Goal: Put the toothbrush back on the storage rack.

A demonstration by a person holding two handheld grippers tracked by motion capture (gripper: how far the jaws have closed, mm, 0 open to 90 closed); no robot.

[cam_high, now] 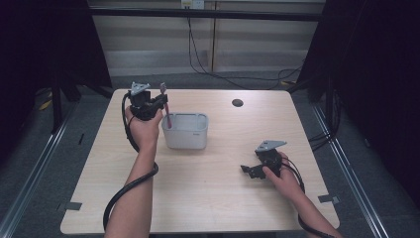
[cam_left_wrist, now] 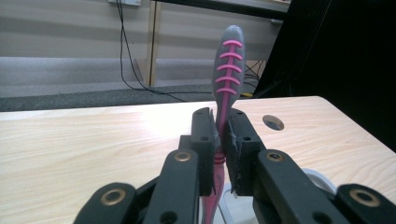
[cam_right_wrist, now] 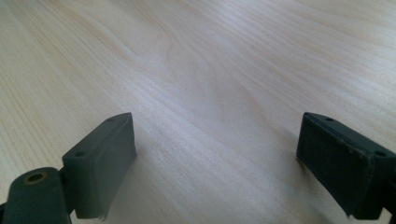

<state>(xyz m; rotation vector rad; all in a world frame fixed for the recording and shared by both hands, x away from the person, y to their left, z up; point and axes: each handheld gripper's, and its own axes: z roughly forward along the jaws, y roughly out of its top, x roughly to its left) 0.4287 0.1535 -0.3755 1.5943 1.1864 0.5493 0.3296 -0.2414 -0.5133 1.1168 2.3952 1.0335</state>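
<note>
L tool (cam_left_wrist: pixel 222 135) grips toothbrush (cam_left_wrist: pixel 227 70) upright (over tub (cam_high: pixel 185 131)).

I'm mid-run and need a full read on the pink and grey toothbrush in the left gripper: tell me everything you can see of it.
The toothbrush looks like plastic: a slim pink handle that widens to a grey end crossed by raised pink ribs, which faces the camera. It stands nearly upright, clamped between the pads of the left gripper, whose jaws are shut on its narrow ribbed neck. In the high view its lower end reaches down inside the left end of the white bin on the table; whether it touches the bin can't be told. No bristles are visible.
</note>
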